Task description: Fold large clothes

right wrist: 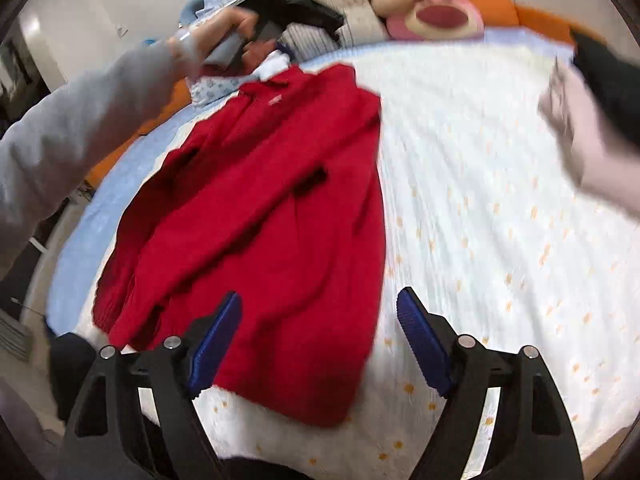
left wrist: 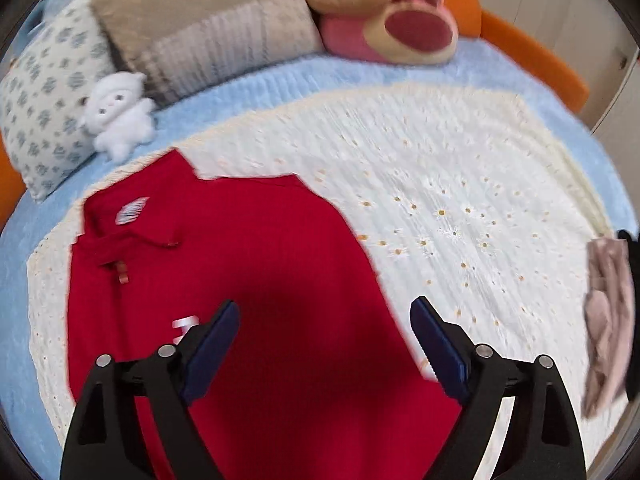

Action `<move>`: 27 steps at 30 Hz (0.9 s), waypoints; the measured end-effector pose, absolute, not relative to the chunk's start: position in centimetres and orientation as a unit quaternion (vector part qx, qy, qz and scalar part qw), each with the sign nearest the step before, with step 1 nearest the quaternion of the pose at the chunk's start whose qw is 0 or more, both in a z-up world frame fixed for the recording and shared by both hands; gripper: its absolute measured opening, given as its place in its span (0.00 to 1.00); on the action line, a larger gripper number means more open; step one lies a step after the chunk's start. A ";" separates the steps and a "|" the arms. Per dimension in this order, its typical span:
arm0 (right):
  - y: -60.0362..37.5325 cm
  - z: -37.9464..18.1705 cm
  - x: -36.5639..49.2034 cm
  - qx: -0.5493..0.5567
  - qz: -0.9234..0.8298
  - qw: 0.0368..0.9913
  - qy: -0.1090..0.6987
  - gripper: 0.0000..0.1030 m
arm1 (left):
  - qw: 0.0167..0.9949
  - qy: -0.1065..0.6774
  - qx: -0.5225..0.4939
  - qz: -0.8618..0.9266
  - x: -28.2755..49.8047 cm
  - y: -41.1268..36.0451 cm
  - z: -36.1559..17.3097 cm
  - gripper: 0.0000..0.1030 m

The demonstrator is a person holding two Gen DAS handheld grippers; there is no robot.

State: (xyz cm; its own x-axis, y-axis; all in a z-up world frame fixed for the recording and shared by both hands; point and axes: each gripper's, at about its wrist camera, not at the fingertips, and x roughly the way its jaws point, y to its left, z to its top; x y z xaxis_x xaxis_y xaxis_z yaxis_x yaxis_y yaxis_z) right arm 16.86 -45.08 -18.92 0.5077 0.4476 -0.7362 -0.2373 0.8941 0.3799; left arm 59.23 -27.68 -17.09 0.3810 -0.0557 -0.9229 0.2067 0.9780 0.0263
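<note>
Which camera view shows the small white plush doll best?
The left wrist view: the white plush doll sits whole against the patterned pillow, face visible. In the right wrist view, only a white scrap shows near the person's hand; I cannot tell it is the doll.

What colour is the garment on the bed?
Red, clearest in the right wrist view.

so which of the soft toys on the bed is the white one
The small white plush doll, leaning against the patterned pillow left of the red sweater. The other toy, the big brown and pink plush, sits farther back by the orange bed frame.
</note>
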 end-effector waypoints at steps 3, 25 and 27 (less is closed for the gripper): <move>-46.1 -20.3 17.2 0.136 0.215 0.848 0.465 0.72 | 0.817 0.568 0.084 -0.048 60.8 -30.1 -20.2 0.77; -45.7 -18.9 17.9 0.169 0.294 0.804 0.489 0.19 | 0.818 0.565 0.067 -0.083 62.0 -28.0 -19.0 0.08; -44.8 -16.6 18.1 0.177 0.326 0.800 0.472 0.18 | 0.822 0.557 0.015 -0.118 61.9 -25.2 -17.3 0.08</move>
State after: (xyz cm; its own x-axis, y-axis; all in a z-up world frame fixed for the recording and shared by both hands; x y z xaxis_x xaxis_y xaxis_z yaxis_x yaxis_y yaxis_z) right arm 18.12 -44.84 -16.64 0.3415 0.6886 -0.6397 -0.3548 0.7247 0.5906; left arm 61.89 -25.20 -17.26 0.3511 -0.1779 -0.9193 0.2114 0.9715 -0.1073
